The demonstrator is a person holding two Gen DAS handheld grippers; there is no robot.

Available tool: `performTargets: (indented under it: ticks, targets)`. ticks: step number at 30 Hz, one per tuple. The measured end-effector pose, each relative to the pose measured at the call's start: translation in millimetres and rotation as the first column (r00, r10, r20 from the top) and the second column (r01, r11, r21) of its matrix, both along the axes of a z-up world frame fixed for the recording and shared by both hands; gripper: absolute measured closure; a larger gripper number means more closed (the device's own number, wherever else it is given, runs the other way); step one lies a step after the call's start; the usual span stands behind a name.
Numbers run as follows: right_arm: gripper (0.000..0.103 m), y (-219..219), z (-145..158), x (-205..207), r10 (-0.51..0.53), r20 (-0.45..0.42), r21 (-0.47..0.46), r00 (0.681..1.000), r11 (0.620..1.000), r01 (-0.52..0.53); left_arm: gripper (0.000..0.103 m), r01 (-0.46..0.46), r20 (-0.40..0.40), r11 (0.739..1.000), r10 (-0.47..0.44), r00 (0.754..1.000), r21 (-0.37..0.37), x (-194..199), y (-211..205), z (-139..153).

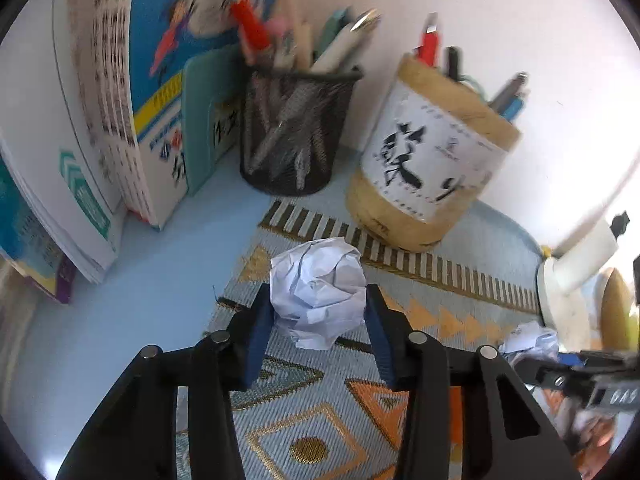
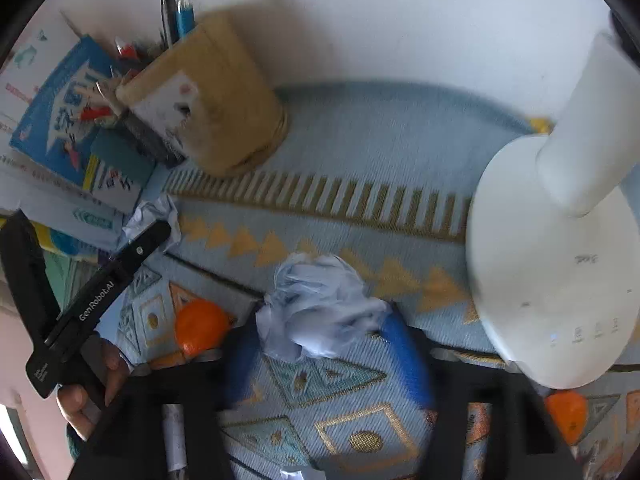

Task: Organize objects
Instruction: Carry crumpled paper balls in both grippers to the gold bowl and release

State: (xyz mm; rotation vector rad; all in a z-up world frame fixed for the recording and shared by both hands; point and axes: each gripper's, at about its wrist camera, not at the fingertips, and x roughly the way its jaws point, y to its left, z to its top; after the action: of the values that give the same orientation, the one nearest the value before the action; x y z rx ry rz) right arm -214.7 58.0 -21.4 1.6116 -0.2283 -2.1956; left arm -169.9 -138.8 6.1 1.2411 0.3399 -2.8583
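Left claw (image 1: 319, 316) clamped on paper ball (image 1: 318, 292) just in front of wrapped pen pot (image 1: 432, 160) | right claw (image 2: 326, 344) clamped on 2nd paper wad (image 2: 320, 304) beside lamp base (image 2: 548, 264) | progress: both wads gripped, neither binned yet; oranges (image 2: 202, 326) remain on mat (image 2: 360, 152)

Left wrist view: close, angled down toward the tabletop's back edge and wall. Right wrist view: steeper, nearer. Both share the patterned mat (image 1: 400, 276) and bamboo pen holder (image 1: 432, 152).
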Motion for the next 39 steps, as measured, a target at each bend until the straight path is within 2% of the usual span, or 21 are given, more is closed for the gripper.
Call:
performTargets:
  ticks: [3, 4, 7, 10, 11, 12, 13, 15, 16, 17, 20, 23, 26, 27, 30, 33, 34, 35, 37, 39]
  targets:
    - [0.058, 16, 25, 19, -0.004, -0.083, -0.047, 0.997, 0.999, 0.0, 0.062, 0.018, -0.055, 0.999, -0.02, 0.998, -0.033, 17, 14, 13]
    - [0.058, 24, 35, 28, -0.002, -0.105, -0.064, 0.994, 0.998, -0.005, 0.062, 0.037, -0.09, 0.999, -0.039, 0.995, -0.022, 29, 22, 23]
    - [0.058, 53, 71, 63, 0.015, -0.161, -0.097, 0.987, 0.995, -0.031, 0.062, 0.067, -0.141, 0.996, -0.073, 0.987, -0.05, 63, 46, 51]
    - [0.058, 102, 102, 106, 0.006, -0.234, -0.093, 0.972, 0.995, -0.028, 0.062, 0.122, -0.169, 0.99, -0.131, 0.977, -0.066, 117, 70, 83]
    - [0.058, 120, 110, 123, -0.003, -0.259, -0.096, 0.966, 0.995, -0.023, 0.062, 0.122, -0.172, 0.99, -0.134, 0.976, -0.076, 116, 68, 96]
    - [0.058, 139, 116, 140, -0.014, -0.279, -0.102, 0.96, 0.995, -0.015, 0.062, 0.137, -0.181, 0.987, -0.15, 0.972, -0.082, 143, 81, 108]
    - [0.058, 157, 119, 157, -0.026, -0.295, -0.113, 0.955, 0.994, -0.007, 0.062, 0.142, -0.178, 0.988, -0.152, 0.972, -0.068, 131, 53, 118]
    - [0.058, 196, 123, 195, -0.047, -0.325, -0.149, 0.945, 0.989, -0.002, 0.062, 0.177, -0.19, 0.983, -0.183, 0.965, -0.046, 163, 67, 130]
    - [0.057, 209, 121, 217, -0.063, -0.338, -0.158, 0.939, 0.987, 0.009, 0.062, 0.188, -0.19, 0.981, -0.191, 0.963, -0.039, 168, 68, 132]
    - [0.057, 233, 117, 248, -0.089, -0.359, -0.163, 0.929, 0.986, 0.031, 0.062, 0.207, -0.192, 0.978, -0.208, 0.959, -0.03, 185, 80, 130]
    - [0.056, 272, 100, 304, -0.13, -0.378, -0.138, 0.917, 0.987, 0.083, 0.062, 0.289, -0.201, 0.957, -0.279, 0.939, 0.025, 225, 122, 124]
    - [0.056, 317, 65, 337, -0.182, -0.312, -0.116, 0.932, 0.981, 0.153, 0.062, 0.383, -0.165, 0.919, -0.365, 0.916, 0.093, 249, 179, 94]
    - [0.056, 339, 25, 350, -0.266, -0.25, -0.042, 0.931, 0.964, 0.264, 0.062, 0.448, -0.102, 0.892, -0.441, 0.892, 0.062, 266, 236, 68]
    - [0.056, 344, 14, 351, -0.274, -0.237, -0.035, 0.932, 0.961, 0.273, 0.062, 0.481, -0.062, 0.874, -0.478, 0.876, 0.064, 267, 255, 55]
    - [0.056, 350, -6, 349, -0.277, -0.212, -0.008, 0.937, 0.959, 0.282, 0.062, 0.517, -0.017, 0.854, -0.517, 0.856, 0.055, 270, 284, 36]
    - [0.05, 345, -17, 350, -0.258, -0.228, 0.071, 0.939, 0.957, 0.28, 0.062, 0.531, 0.004, 0.844, -0.533, 0.846, 0.071, 267, 294, 28]
    - [0.041, 345, -19, 352, -0.253, -0.221, 0.082, 0.942, 0.958, 0.276, 0.062, 0.538, 0.012, 0.84, -0.54, 0.842, 0.07, 267, 295, 26]
    - [0.037, 347, -20, 357, -0.25, -0.219, 0.077, 0.943, 0.959, 0.272, 0.062, 0.541, 0.011, 0.839, -0.542, 0.84, 0.062, 266, 295, 26]
    - [0.035, 351, -16, 358, -0.247, -0.239, 0.052, 0.939, 0.962, 0.266, 0.062, 0.551, 0.002, 0.833, -0.551, 0.834, 0.048, 269, 295, 27]
    - [0.035, 349, -12, 376, -0.286, -0.255, 0.048, 0.923, 0.95, 0.308, 0.062, 0.556, -0.005, 0.83, -0.557, 0.831, 0.045, 270, 291, 30]
